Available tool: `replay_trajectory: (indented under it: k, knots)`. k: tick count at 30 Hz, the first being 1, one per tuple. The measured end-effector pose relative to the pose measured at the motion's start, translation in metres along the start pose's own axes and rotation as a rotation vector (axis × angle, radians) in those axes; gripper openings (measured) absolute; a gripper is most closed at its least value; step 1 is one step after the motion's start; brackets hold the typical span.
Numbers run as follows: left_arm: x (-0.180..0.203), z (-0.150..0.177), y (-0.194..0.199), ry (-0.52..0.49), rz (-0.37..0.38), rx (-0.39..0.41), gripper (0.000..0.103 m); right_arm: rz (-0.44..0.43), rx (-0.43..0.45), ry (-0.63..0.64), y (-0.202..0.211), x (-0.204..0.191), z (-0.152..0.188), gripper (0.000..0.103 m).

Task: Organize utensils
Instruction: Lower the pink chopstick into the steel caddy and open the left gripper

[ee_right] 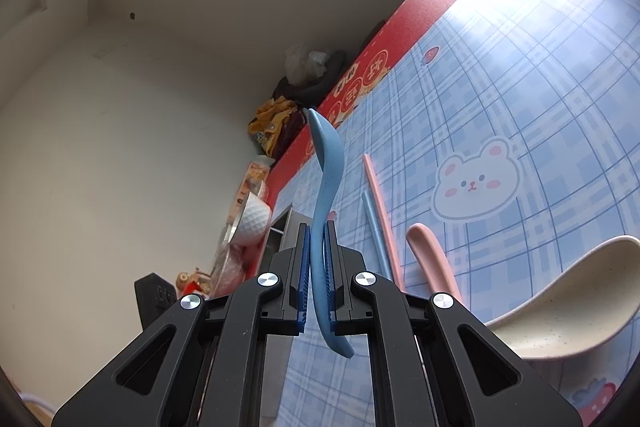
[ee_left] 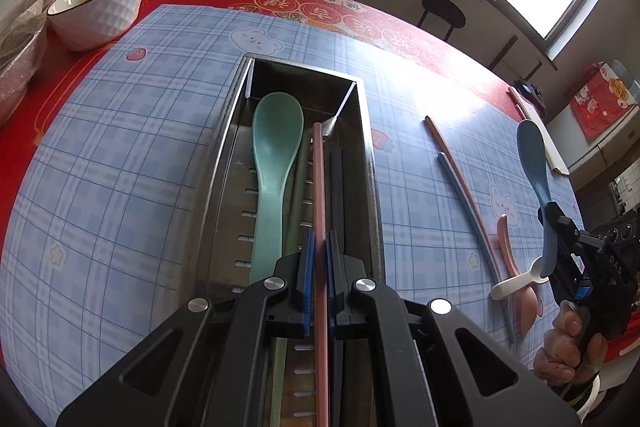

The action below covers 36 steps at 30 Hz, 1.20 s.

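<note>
My left gripper is pinching a pink chopstick, its blue pads pressed on either side, right over the metal tray. The chopstick runs lengthwise down the tray's right half. Inside I can see a green spoon lying along the left, bowl at the far end, and dark chopsticks along the right wall.

My right gripper is clamped on a blue spoon, held up off the checked mat, bowl pointing away from me.

On the mat, right of the tray, lie a second pink chopstick and a blue chopstick just beside each other, with a pink spoon and a white spoon near them. A white bowl sits at the far left corner.
</note>
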<state>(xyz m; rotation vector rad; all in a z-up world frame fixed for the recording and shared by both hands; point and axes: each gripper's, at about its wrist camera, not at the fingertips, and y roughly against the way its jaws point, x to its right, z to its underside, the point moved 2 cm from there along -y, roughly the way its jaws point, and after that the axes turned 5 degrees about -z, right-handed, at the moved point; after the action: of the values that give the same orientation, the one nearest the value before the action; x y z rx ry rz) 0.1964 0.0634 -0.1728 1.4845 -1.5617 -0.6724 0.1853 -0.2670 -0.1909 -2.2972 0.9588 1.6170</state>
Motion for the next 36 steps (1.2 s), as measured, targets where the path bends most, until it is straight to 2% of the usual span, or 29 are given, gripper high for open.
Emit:
replay_trajectory:
  k: [8, 16, 18, 20, 23, 25, 28, 31, 36]
  knots:
    - [0.000, 0.000, -0.007, -0.008, -0.030, -0.030, 0.006, 0.000, -0.005, -0.005, 0.000, 0.000, 0.000, 0.007]
    - [0.003, 0.002, 0.011, -0.026, -0.019, 0.018, 0.008, -0.005, -0.006, 0.011, -0.002, -0.004, 0.001, 0.007]
    - [0.003, 0.004, 0.022, -0.041, -0.010, 0.048, 0.015, -0.003, -0.007, 0.020, -0.003, -0.005, 0.002, 0.007]
    - [0.001, 0.009, 0.035, -0.066, -0.016, 0.095, 0.031, 0.001, -0.008, 0.025, -0.004, -0.005, 0.002, 0.007]
    - [-0.007, 0.022, 0.053, -0.107, -0.027, 0.181, 0.045, 0.009, -0.012, 0.028, -0.006, -0.005, 0.004, 0.007]
    - [-0.015, 0.033, 0.059, -0.147, -0.034, 0.216, 0.052, 0.012, -0.011, 0.030, -0.007, -0.006, 0.004, 0.007]
    - [-0.032, 0.047, 0.064, -0.199, -0.086, 0.259, 0.062, 0.042, -0.008, 0.024, -0.009, -0.006, 0.005, 0.007]
    - [-0.053, 0.052, 0.071, -0.203, -0.116, 0.309, 0.082, 0.061, -0.003, 0.003, -0.012, -0.010, 0.011, 0.007]
    - [-0.074, 0.047, 0.080, -0.194, -0.133, 0.375, 0.097, 0.076, -0.011, -0.055, -0.027, -0.027, 0.030, 0.007]
